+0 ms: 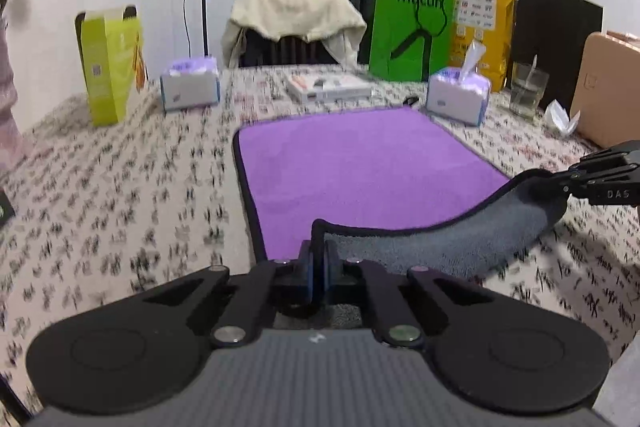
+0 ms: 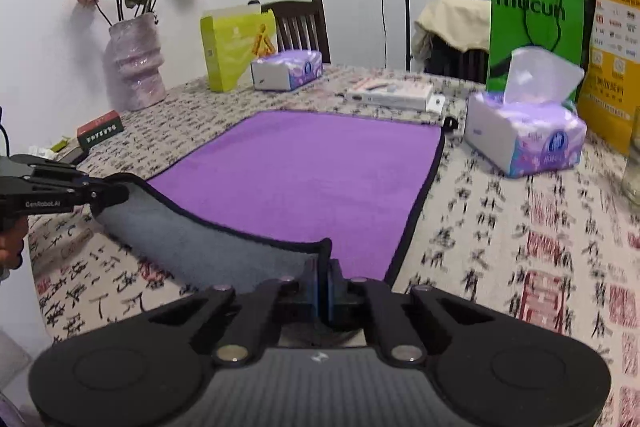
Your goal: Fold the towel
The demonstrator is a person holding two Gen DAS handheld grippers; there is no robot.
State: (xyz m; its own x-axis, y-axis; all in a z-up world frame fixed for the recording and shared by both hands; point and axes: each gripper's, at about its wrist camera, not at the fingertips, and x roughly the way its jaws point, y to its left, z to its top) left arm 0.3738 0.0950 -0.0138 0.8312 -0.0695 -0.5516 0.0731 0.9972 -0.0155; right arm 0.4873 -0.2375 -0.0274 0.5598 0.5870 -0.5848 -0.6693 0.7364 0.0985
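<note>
Two grippers hold the near edge of one towel (image 1: 360,163), a purple rectangle with a dark bound border and a grey underside, spread on the table (image 1: 120,187) with its patterned cloth. Left gripper (image 1: 319,263): fingers pressed together on the near left corner, which stands lifted at 6 o'clock in the left wrist view. Right gripper (image 2: 325,277): fingers likewise closed on the near right corner, at 6 o'clock in the right wrist view. Between the two corners the raised edge sags and curls forward, showing the grey underside; the far part of the towel lies flat.

Edges and room: in the right wrist view, a tissue box (image 2: 524,135) sits near the far right corner at 2 o'clock, and a flat white box (image 2: 394,95) lies just beyond the far edge at 12 o'clock. A second tissue box (image 2: 286,69) and a yellow-green carton (image 2: 232,47) stand farther back at 11 o'clock, well apart from the towel. A vase (image 2: 134,63) of flowers stands at 10 o'clock. Bare cloth borders the towel's left and right sides.
</note>
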